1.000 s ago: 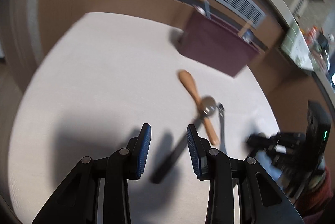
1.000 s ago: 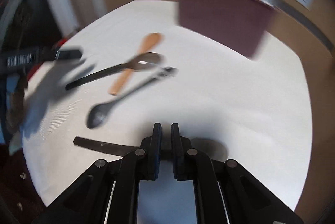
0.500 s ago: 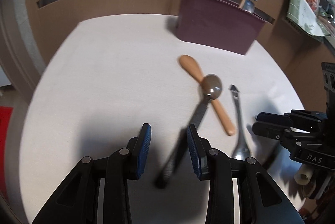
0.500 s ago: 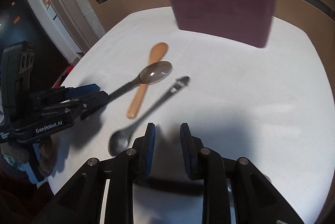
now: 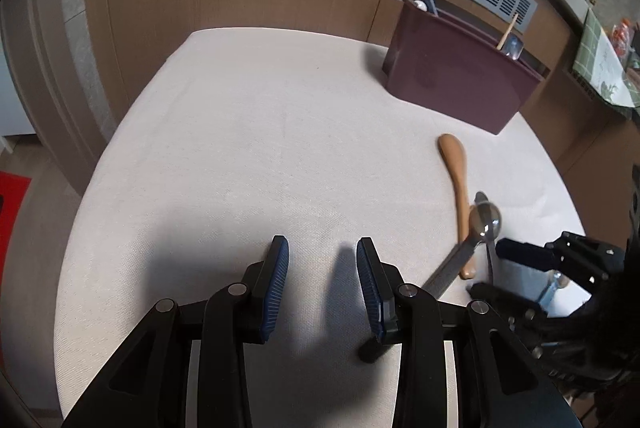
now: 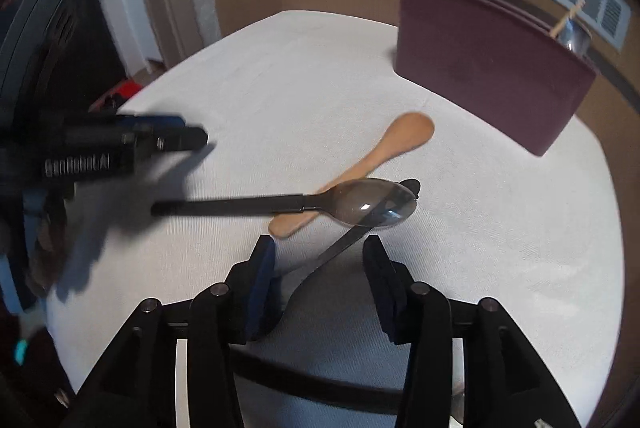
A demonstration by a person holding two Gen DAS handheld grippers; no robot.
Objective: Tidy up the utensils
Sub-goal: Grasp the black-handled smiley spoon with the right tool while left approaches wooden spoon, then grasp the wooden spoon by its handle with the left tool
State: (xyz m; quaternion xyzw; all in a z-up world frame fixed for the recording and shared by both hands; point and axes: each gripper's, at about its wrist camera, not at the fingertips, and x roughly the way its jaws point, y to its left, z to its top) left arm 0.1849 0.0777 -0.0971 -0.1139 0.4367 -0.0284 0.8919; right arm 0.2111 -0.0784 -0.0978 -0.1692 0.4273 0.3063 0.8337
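On the white table (image 5: 260,132) a wooden spoon (image 5: 456,168) lies under a black-handled metal spoon (image 5: 485,222); both cross again in the right wrist view, wooden spoon (image 6: 400,140) and metal spoon (image 6: 372,202). A slim dark spoon (image 6: 344,242) runs from under that bowl down between the fingers of my right gripper (image 6: 320,260). Its jaws are opening and the pads stand clear of the handle. My left gripper (image 5: 322,268) hangs open over bare cloth, left of the black handle. Each gripper shows in the other's view: right gripper (image 5: 532,256), left gripper (image 6: 188,140).
A maroon utensil holder (image 5: 460,80) with several utensils sticking out stands at the far side of the table, against a brown wall panel with a grey vent. Another dark flat utensil (image 6: 320,386) lies under my right gripper. The table edge curves close on the right.
My right gripper's jaws went from shut to wide apart while it moved over the slim dark spoon. The left gripper stayed open and swung left, so the spoons now sit to its right.
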